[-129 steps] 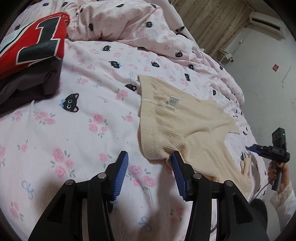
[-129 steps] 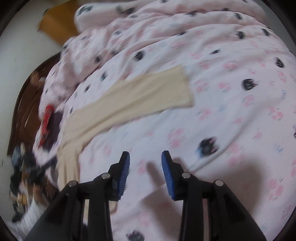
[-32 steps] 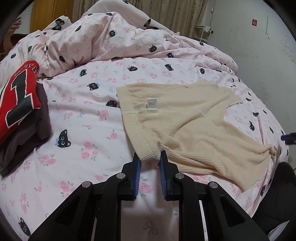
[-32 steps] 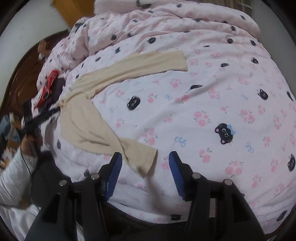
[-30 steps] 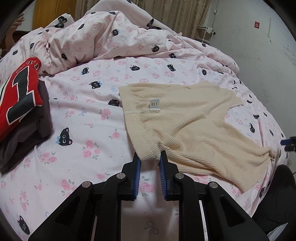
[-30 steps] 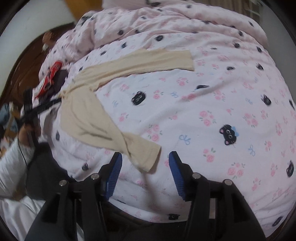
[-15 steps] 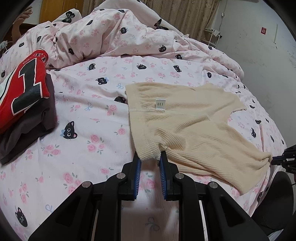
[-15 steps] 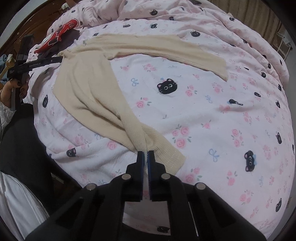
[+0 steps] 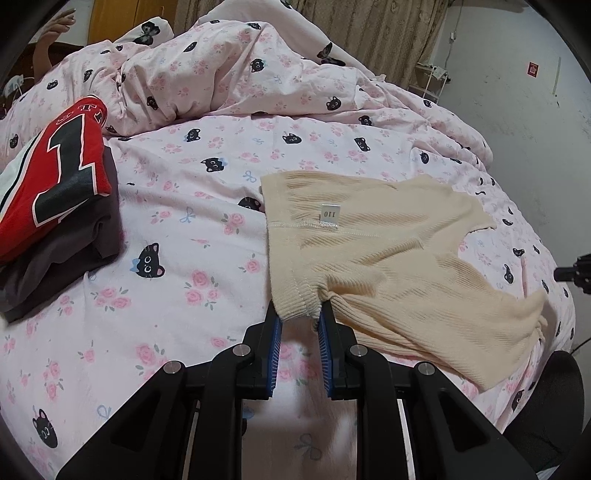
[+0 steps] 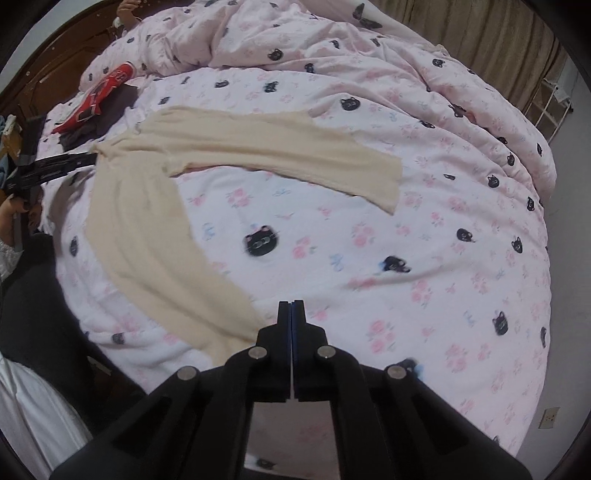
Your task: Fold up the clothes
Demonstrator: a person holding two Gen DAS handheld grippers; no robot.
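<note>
Looking along your left wrist view: your left gripper (image 9: 300, 317) is clenching the ribbed corner of the cream sweater (image 9: 388, 251), with the blue pads (image 9: 275, 345) pressing in on the bunched fabric from both sides. The sweater is lying spread on the pink cat-print bedsheet (image 9: 192, 236), inside out, with a small white size tag (image 9: 328, 215) showing near the neck seam. One sleeve (image 9: 491, 328) is trailing toward the right edge of the bed. To the left, well apart from the sweater, a folded red jersey (image 9: 55, 173) with a big number is sitting on top of a folded dark grey garment (image 9: 62, 258). A rumpled duvet (image 9: 229, 77) in the same print is piling up at the back, in front of a tan curtain (image 9: 388, 33).

Switching to your right wrist view: your right gripper (image 10: 291, 314) is clamping fully closed, jaws meeting with no gap, and the sweater (image 10: 147, 229) sleeve end is running down beside and under it; the picture is blurry there, so you cannot tell for sure that cloth is being pinched. The other sleeve (image 10: 295, 158) is stretching flat across the bedsheet (image 10: 406, 266). Your left gripper (image 10: 55, 166) is showing at far left, touching the sweater's corner. The red jersey (image 10: 103, 92) is lying beyond it.
</note>
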